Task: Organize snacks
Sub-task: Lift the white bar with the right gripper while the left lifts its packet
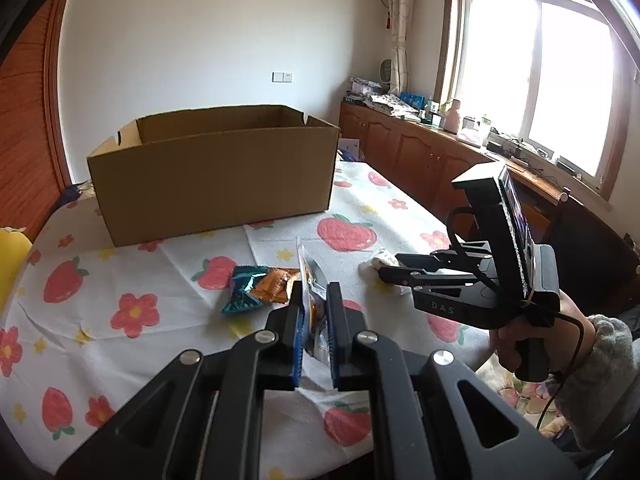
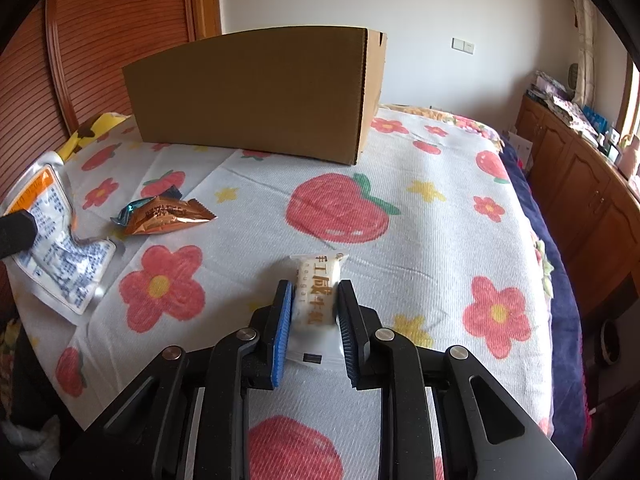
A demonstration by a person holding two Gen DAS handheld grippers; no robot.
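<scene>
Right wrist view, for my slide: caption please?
Right tongs shut on a white snack packet, cardboard box ahead.

left gripper (image 1: 316,312) clamped, angled down; right gripper (image 2: 314,312) clamped, pitched lower

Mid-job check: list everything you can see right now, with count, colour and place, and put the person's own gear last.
cardboard box: one, brown, open-topped, far side of the tablecloth.
tablecloth: one, white with red strawberries and flowers, covering the surface.
white snack pack: one, white with gold lettering, between the right gripper's fingers.
silver pouch: one, silver with blue print and an orange patch, clamped edge-on in the left gripper.
orange wrapper: one, copper-orange, lying loose in front of the box.
teal wrapper: one, teal, touching the orange wrapper.
wooden cabinets: one run, brown, cluttered, under the window.
left gripper: black, blue pads, shut.
right gripper: black, blue pads, shut.
hand: one, grey cuff, holding the right gripper.
</scene>
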